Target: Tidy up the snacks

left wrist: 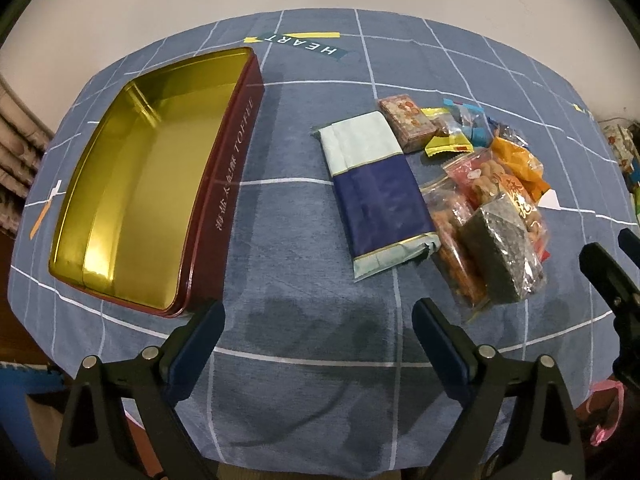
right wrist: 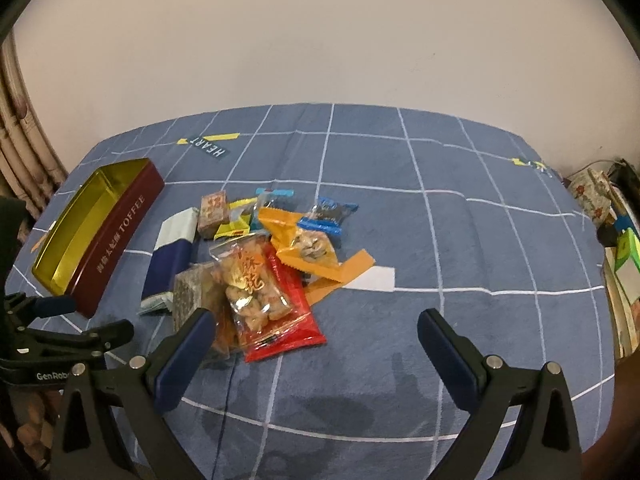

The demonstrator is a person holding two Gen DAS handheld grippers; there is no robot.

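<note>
Blue grid-checked cloth (left wrist: pixel 304 240) fills our view under a pale wall (right wrist: pixel 320 40). Snack packets (right wrist: pixel 264 264) sit heaped at centre-left of the right view, the toffee tin (left wrist: pixel 132 184) lidless at left. Left gripper (left wrist: pixel 318 320) and right gripper (right wrist: pixel 316 330) both gape wide, holding nothing.

Open maroon toffee tin (left wrist: pixel 224 184), gold inside, lies left of heaped snack packets (left wrist: pixel 480 196).

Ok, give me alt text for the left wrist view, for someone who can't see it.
An open left gripper hovers over a blue checked tablecloth, holding nothing. An empty gold-lined toffee tin sits left; a blue-and-white packet and a heap of small snacks lie right.
</note>
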